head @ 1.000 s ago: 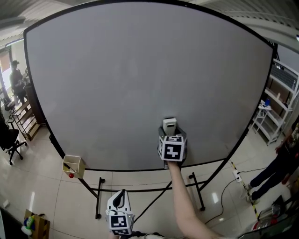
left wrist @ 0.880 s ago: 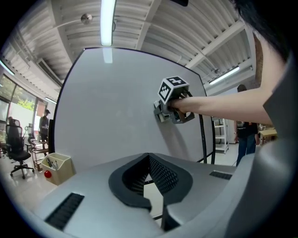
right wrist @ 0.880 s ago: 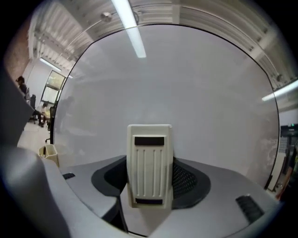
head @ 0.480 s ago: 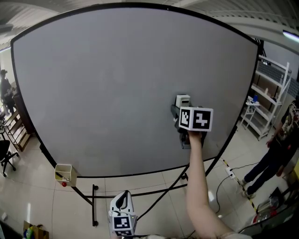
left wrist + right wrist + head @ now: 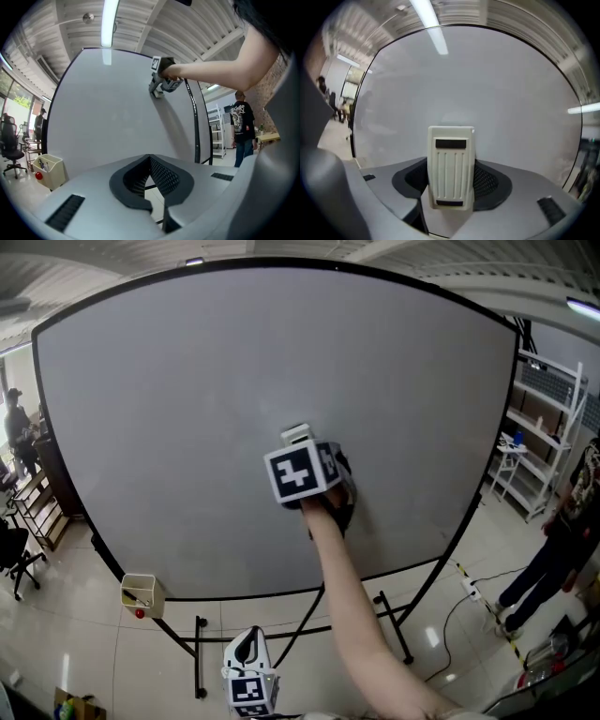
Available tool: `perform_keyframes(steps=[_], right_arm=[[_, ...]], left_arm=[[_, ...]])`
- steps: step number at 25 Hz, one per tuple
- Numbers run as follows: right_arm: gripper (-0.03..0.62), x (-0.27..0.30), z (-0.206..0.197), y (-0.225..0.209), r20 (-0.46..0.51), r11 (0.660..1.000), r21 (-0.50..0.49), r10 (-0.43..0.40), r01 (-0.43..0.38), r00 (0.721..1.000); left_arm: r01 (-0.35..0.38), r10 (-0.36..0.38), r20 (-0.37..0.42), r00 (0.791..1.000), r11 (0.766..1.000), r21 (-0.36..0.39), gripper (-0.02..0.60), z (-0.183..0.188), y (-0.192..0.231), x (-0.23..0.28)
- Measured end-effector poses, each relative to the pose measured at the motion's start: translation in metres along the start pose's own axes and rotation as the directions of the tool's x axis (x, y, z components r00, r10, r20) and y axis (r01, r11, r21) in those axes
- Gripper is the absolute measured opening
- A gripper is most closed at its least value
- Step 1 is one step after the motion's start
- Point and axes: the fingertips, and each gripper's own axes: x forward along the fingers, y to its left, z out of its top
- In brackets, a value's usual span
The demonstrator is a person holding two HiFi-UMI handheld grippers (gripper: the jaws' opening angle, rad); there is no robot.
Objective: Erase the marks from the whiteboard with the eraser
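Observation:
The big whiteboard [image 5: 187, 381] fills the head view, and its grey surface shows only faint smudges. My right gripper [image 5: 300, 442] is held out at arm's length a little right of the board's middle. It is shut on the cream ribbed eraser [image 5: 296, 435], which rests against the board. In the right gripper view the eraser [image 5: 451, 166] stands upright between the dark pads of the right gripper [image 5: 451, 185], with the whiteboard [image 5: 511, 103] right behind it. My left gripper [image 5: 246, 654] hangs low below the board. In its own view the left gripper [image 5: 151, 182] is shut on nothing.
A beige pen box [image 5: 142, 594] hangs at the board's lower left corner. The black stand legs [image 5: 199, 652] spread over the tiled floor. White shelving [image 5: 539, 427] and a person [image 5: 562, 549] are at the right. Another person [image 5: 17, 427] and chairs are at far left.
My right gripper carried the eraser up from the board's lower edge, first to the right and then left toward the middle. The left gripper stayed low.

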Motion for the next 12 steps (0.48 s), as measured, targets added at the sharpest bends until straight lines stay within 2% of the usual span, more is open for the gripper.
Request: perform_keyframes(steps=[2, 4, 5, 7, 10, 12], right_arm=[[0.272, 0.004, 0.016, 0.029, 0.037, 0.993, -0.116, 0.02, -0.015, 0.999], [0.271, 0.003, 0.02, 0.031, 0.059, 0.99, -0.119, 0.077, -0.07, 0.995], [0.272, -0.001, 0.025, 0.018, 0.088, 0.991, -0.102, 0.091, -0.082, 0.992], [0.27, -0.01, 0.032, -0.028, 0.131, 0.997, -0.061, 0.057, -0.049, 0.99], [0.27, -0.007, -0.005, -0.085, 0.044, 0.993, 0.095, 0.067, -0.071, 0.997], [0.275, -0.005, -0.023, -0.132, 0.069, 0.976, 0.205, 0.057, -0.07, 0.996]], left_arm=[[-0.013, 0.013, 0.002, 1.0, 1.0, -0.009, 0.003, 0.001, 0.002, -0.004], [-0.025, 0.025, -0.002, 1.0, 0.999, -0.023, 0.003, 0.001, 0.004, -0.009], [-0.027, 0.027, -0.008, 1.0, 0.999, -0.019, 0.003, -0.001, 0.006, -0.011], [-0.028, 0.028, -0.018, 0.999, 1.0, -0.012, 0.003, -0.006, 0.008, -0.014], [-0.029, 0.028, -0.019, 0.999, 0.999, -0.027, 0.003, -0.007, 0.009, -0.014], [-0.021, 0.021, -0.016, 1.0, 0.999, -0.027, 0.003, -0.007, 0.007, -0.013]])
